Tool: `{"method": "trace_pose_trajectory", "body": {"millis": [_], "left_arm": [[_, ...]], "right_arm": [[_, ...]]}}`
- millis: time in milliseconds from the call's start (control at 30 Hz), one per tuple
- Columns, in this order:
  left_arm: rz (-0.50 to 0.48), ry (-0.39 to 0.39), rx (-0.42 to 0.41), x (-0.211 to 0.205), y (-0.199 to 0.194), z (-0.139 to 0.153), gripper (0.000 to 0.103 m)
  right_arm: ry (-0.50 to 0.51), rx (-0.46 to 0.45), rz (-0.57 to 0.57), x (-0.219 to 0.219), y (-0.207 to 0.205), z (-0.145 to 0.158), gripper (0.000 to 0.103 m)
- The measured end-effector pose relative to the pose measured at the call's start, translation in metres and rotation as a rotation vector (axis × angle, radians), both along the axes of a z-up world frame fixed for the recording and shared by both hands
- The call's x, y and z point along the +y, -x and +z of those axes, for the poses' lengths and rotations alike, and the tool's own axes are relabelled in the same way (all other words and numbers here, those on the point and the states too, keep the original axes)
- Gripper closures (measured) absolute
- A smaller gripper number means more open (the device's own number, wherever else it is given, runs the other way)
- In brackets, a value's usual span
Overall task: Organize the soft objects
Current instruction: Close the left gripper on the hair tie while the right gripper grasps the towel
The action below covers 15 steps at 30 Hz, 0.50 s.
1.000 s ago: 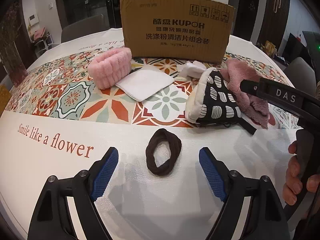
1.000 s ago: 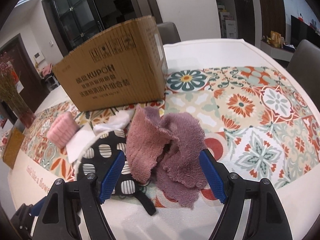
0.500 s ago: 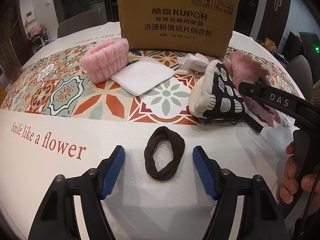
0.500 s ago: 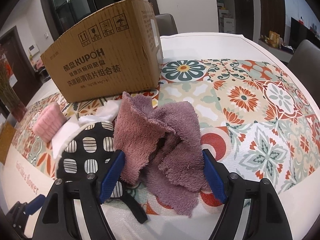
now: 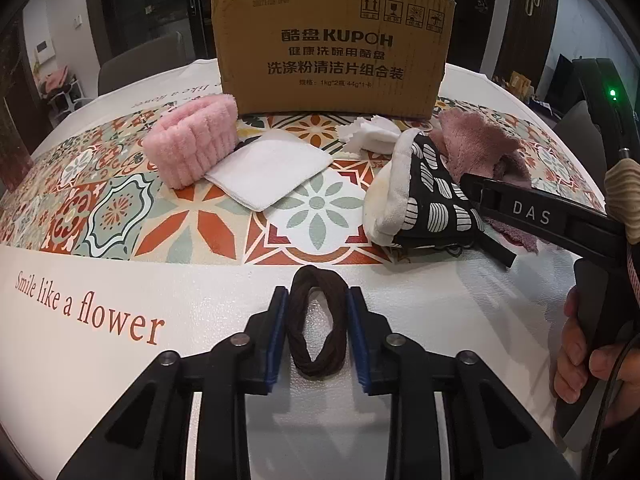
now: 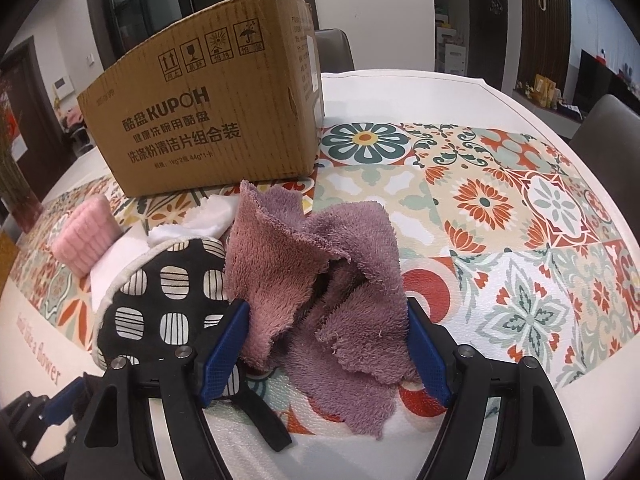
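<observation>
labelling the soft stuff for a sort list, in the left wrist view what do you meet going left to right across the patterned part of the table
pink fluffy headband → white folded cloth → crumpled white tissue → black and white patterned mitt → mauve fluffy cloth

- Both wrist views: warm, even indoor light from overhead; focus sharp throughout, no motion blur.
- Soft sheen on the white tablecloth (image 5: 440, 312) in front of the left gripper (image 5: 316, 336); shadows faint and short.
- Strong fisheye bending: the cardboard box (image 6: 208, 120) bows, and the corners darken to black vignette.
- Background room dimmer.
</observation>
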<state>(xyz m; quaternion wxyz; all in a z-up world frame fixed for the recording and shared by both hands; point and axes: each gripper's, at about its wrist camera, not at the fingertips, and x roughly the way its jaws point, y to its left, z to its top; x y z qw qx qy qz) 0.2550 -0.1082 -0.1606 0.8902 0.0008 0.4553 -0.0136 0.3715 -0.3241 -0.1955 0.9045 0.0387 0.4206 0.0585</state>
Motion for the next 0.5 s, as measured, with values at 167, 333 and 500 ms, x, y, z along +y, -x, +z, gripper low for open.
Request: {"method": "trace_pose_trajectory", "body": {"millis": [167, 333, 500], "left_arm": [[-0.01, 0.011, 0.003, 0.003, -0.001, 0.0, 0.081], [-0.024, 0.034, 0.006, 0.008, -0.004, 0.001, 0.09], [-0.039, 0.036, -0.035, 0.012, -0.003, 0.01, 0.092]], "right_arm": [[-0.001, -0.008, 0.014, 0.003, 0.002, 0.001, 0.06], [-0.039, 0.006, 0.03, 0.005, 0.002, 0.002, 0.079], [-0.042, 0.004, 0.01, 0.007, 0.006, 0.005, 0.08]]}}
